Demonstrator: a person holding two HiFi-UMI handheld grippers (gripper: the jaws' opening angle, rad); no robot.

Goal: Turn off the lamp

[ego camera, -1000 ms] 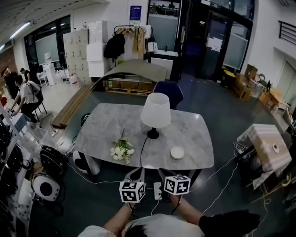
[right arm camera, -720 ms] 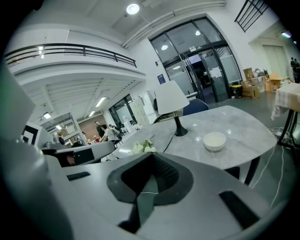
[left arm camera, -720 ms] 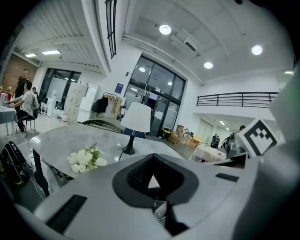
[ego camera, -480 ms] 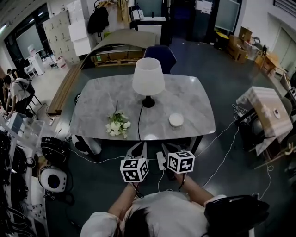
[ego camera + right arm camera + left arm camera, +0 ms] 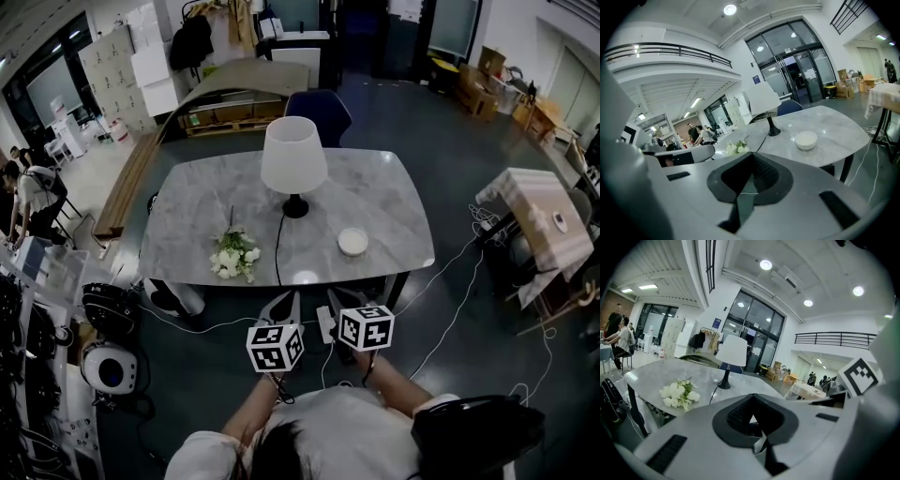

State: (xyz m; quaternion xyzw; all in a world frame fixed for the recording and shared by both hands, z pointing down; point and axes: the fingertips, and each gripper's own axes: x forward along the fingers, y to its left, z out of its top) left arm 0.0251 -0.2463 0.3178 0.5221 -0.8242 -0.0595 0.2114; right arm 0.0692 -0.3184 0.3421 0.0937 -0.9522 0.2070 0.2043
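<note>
The lamp has a white shade and a black base and stands at the middle of the grey marble table; its black cord runs to the front edge. Both grippers hang side by side in front of the table, short of its edge and far from the lamp. My left gripper is shut with nothing in it, and so is my right gripper. The lamp shows beyond the left gripper in the left gripper view. The lamp stands far ahead of the right gripper in the right gripper view.
White flowers lie left of the cord; a white bowl sits on the right. A blue chair stands behind the table. Cables and a power strip lie on the floor below the grippers. Bags sit left, a cloth-covered side table right.
The head view has tipped further down and shifted, so the table sits higher in the picture. Both grippers have come slightly nearer the table's front edge. Their jaws look the same.
</note>
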